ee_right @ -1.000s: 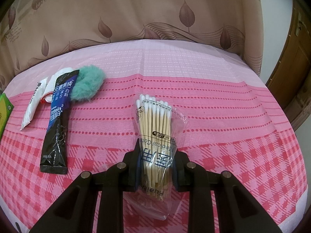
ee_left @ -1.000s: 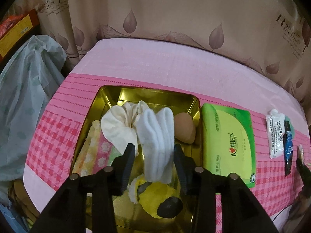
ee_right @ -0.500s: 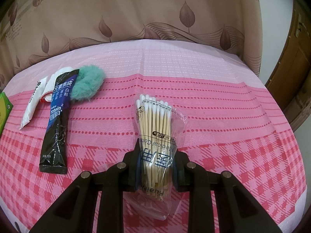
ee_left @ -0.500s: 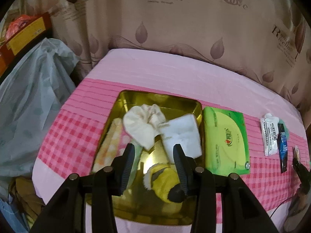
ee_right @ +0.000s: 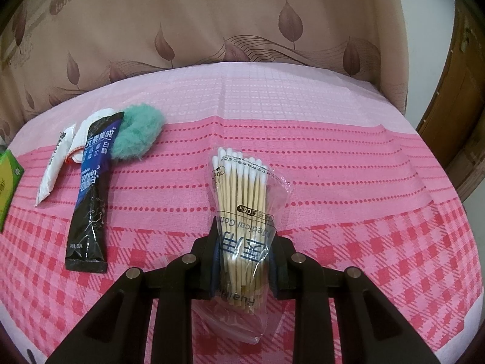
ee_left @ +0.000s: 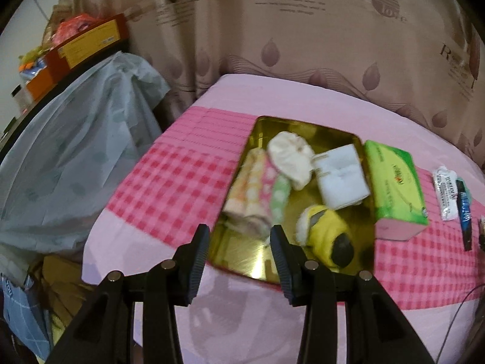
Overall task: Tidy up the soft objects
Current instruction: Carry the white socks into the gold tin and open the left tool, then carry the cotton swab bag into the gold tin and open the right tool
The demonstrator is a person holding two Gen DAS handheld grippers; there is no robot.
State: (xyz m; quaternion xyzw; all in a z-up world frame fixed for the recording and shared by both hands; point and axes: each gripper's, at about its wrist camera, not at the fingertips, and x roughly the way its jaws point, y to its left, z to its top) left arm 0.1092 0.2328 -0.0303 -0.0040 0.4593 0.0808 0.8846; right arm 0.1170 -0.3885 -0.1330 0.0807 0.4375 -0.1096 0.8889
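In the left wrist view a gold metal tray [ee_left: 304, 126] on the pink cloth holds a cream cloth [ee_left: 291, 159], a folded white sock [ee_left: 341, 179], a striped towel [ee_left: 251, 194] and a yellow plush toy [ee_left: 326, 236]. My left gripper [ee_left: 239, 257] is open and empty, above the tray's near left corner. In the right wrist view my right gripper [ee_right: 242, 264] is shut on a clear bag of cotton swabs [ee_right: 242, 200] that rests on the cloth.
A green tissue pack [ee_left: 394, 182] lies right of the tray. A white sachet [ee_right: 56, 163], a black-and-blue sachet [ee_right: 92, 194] and a teal fluffy puff [ee_right: 136, 136] lie left of the swabs. A plastic-covered heap [ee_left: 66, 157] stands beyond the table's left edge. A curtain hangs behind.
My left gripper let go of the white sock, which now lies in the tray, and pulled back up and to the left. The right gripper has not moved.
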